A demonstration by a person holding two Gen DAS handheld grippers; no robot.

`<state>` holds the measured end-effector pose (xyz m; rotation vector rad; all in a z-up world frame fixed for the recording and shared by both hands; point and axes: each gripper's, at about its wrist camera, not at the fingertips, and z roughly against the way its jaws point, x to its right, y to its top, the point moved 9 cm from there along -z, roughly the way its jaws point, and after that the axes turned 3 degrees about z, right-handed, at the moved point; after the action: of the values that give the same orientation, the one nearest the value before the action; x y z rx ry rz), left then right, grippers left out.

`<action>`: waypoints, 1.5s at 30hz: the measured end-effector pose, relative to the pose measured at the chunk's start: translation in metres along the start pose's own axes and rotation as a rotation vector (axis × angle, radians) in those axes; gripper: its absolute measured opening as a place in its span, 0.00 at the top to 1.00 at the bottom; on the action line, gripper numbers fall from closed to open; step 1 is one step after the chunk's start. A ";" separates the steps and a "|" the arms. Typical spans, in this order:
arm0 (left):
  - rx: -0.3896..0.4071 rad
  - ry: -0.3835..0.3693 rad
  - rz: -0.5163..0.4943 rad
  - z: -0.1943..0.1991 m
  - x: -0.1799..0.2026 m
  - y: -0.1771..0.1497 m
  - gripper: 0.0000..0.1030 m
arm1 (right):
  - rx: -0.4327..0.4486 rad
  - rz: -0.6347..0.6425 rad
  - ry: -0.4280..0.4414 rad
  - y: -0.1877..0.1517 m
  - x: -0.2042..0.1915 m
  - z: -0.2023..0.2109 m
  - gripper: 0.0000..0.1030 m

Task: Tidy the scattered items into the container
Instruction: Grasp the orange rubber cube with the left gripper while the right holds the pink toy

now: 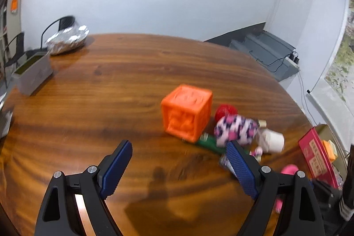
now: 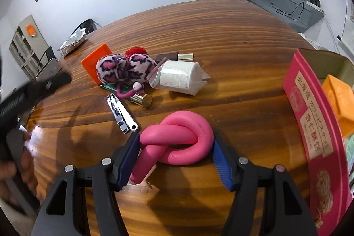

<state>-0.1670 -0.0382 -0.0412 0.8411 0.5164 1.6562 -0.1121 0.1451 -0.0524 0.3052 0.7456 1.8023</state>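
My right gripper (image 2: 174, 145) is shut on a knotted pink foam tube (image 2: 179, 143), held just above the wooden table (image 2: 232, 41). Beyond it lie a nail clipper (image 2: 121, 114), a gold tube (image 2: 141, 98), a bagged white roll (image 2: 179, 76), a pink patterned plush (image 2: 124, 69) and an orange cube (image 2: 95, 61). The red container (image 2: 314, 116) stands at the right with an orange block (image 2: 340, 94) inside. My left gripper (image 1: 179, 149) is open and empty above the table, left of the orange cube (image 1: 188, 112) and the plush (image 1: 236, 127).
A foil-wrapped bundle (image 1: 67, 39) and a grey planter box (image 1: 33, 72) sit at the table's far left. Chairs stand behind them. A red ball (image 1: 225, 111) and a green item (image 1: 209, 142) lie by the cube. Grey steps (image 1: 270, 52) lie beyond the table.
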 end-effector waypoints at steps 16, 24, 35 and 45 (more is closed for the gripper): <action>-0.111 -0.083 -0.064 -0.082 0.001 0.023 0.40 | 0.004 0.082 -0.006 -0.008 -0.025 -0.002 0.47; -0.062 -0.021 -0.083 -0.060 0.004 0.019 0.42 | -0.005 0.040 0.016 -0.005 -0.020 -0.003 0.62; 0.023 0.079 -0.024 0.003 -0.013 0.012 0.42 | 0.099 -0.086 0.090 0.016 -0.001 0.017 0.23; -0.002 0.083 0.005 0.024 0.003 -0.023 0.42 | 0.082 0.010 -0.048 0.021 -0.003 -0.007 0.23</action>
<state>-0.1338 -0.0315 -0.0412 0.7752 0.5700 1.7018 -0.1307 0.1361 -0.0442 0.4056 0.7870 1.7709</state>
